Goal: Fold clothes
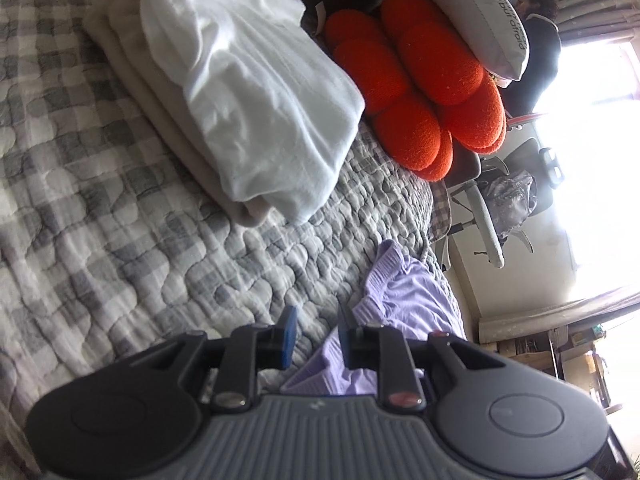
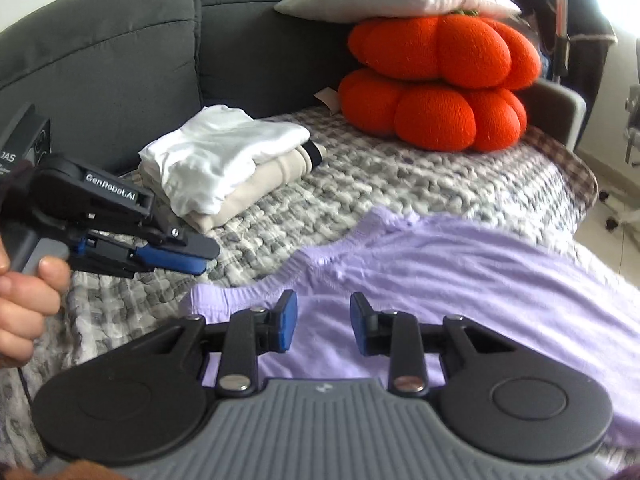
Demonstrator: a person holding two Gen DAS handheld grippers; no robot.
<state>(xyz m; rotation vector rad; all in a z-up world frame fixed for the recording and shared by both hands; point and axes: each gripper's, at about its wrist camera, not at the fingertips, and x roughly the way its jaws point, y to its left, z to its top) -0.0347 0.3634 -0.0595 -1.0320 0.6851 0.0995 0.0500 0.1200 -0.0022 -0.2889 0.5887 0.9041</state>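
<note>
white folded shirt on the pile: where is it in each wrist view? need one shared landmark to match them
Left wrist: the white folded shirt sits upper centre, on top of the beige folded garment, and runs diagonally.
Right wrist: the white folded shirt sits left of centre, mid-height, on the same beige garment, just above the left hand-held gripper.
Shared landmark: the orange lobed cushions, to the right of the pile in both views.

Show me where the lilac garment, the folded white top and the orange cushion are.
lilac garment (image 2: pixel 460 264): right wrist view, on its flat middle.
folded white top (image 1: pixel 256 92): left wrist view, on its upper face.
orange cushion (image 2: pixel 436 120): right wrist view, on a front lobe of the lower tier.
</note>
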